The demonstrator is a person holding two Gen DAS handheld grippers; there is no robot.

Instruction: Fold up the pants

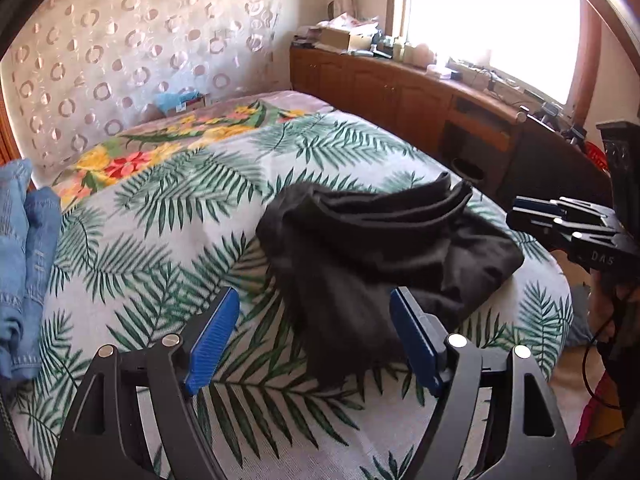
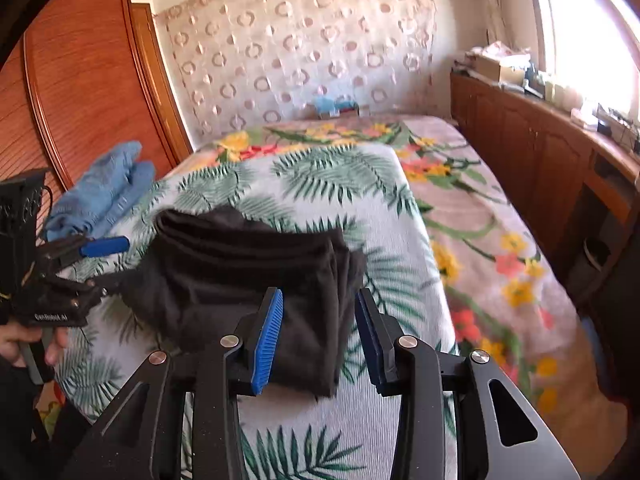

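We carry two black grippers, left gripper and right gripper: ribbed blue pads, silver screws, white lettering.

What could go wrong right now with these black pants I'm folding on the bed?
The black pants lie in a loose, uneven stack near the bed's edge, so the fold may slump or slide off. Cloth still sits between the open left gripper and right gripper pads; pulling back could snag it. The jeans lie clear.

Left gripper, right gripper: jaws apart
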